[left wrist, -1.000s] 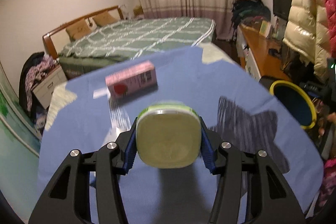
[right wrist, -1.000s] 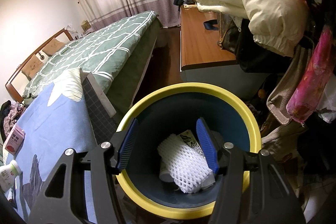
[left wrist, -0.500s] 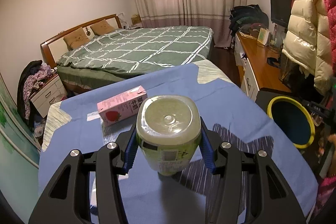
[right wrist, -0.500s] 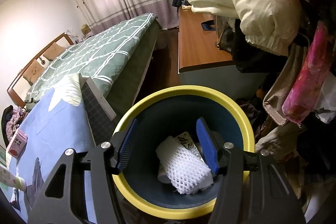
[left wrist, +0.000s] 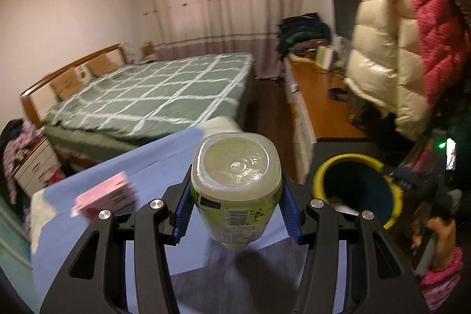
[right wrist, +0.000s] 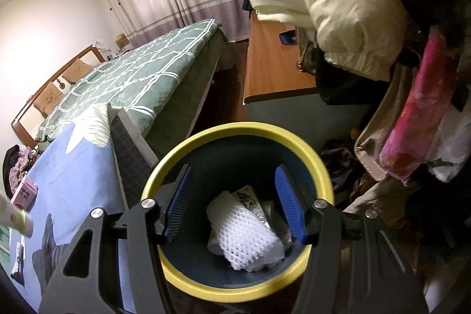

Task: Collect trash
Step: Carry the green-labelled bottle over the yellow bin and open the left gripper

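While still gripped, green bottle now nearer yellow-rimmed bin.

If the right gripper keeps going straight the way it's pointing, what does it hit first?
Most likely the white foam net lying on top of the trash inside the yellow-rimmed bin. The right gripper is empty, open and aimed down into the bin's mouth; the fisheye leaves depth uncertain.
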Tool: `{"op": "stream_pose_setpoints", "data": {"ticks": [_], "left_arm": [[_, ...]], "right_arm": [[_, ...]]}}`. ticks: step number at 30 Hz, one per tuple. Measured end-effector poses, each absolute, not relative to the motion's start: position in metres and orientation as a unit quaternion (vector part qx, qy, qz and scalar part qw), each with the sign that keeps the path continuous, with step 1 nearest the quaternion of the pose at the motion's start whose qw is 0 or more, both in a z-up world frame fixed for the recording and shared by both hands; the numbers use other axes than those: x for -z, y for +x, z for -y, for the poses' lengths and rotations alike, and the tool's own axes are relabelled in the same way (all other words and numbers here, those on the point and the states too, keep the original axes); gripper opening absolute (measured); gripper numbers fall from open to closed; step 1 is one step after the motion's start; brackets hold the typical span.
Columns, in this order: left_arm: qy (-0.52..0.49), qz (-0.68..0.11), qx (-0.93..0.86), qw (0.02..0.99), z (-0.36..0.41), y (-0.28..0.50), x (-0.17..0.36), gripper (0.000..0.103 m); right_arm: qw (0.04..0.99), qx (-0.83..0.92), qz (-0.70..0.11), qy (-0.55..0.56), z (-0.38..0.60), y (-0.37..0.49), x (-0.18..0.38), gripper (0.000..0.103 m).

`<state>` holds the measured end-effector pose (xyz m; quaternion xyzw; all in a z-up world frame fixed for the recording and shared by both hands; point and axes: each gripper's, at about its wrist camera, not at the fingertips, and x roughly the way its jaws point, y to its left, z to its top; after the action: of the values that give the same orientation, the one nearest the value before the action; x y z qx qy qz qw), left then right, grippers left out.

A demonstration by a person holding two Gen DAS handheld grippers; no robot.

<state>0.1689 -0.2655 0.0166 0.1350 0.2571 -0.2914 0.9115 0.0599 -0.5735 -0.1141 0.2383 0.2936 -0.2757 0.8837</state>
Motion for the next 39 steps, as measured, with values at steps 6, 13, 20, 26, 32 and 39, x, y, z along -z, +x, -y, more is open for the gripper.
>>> {"op": "stream_pose_setpoints", "data": {"ticks": [6,13,20,26,32,39], "left_arm": [[0.136,-0.251,0.368,0.885,0.343,0.153,-0.022,0.051],[0.139,-0.285,0.408,0.856,0.429,0.150,0.006,0.051],[0.127,-0.334,0.418,0.835,0.473,0.156,0.048,0.052],[0.124,-0.322,0.400,0.849,0.464,0.156,0.052,0.078],[0.102,-0.302,0.373,0.871,0.400,0.159,0.025,0.081],[0.073,-0.277,0.281,0.916,0.280,0.169,0.010,0.086]], "right_arm": [[0.884,0.285,-0.292,0.228,0.585,0.035,0.110,0.055],[0.879,0.296,-0.283,0.246,0.606,0.007,0.112,0.055],[0.875,0.301,-0.280,0.256,0.616,-0.002,0.115,0.059],[0.875,0.298,-0.283,0.256,0.611,-0.002,0.116,0.060],[0.882,0.283,-0.289,0.242,0.595,0.011,0.112,0.060],[0.894,0.258,-0.298,0.214,0.561,0.034,0.103,0.060]]}}
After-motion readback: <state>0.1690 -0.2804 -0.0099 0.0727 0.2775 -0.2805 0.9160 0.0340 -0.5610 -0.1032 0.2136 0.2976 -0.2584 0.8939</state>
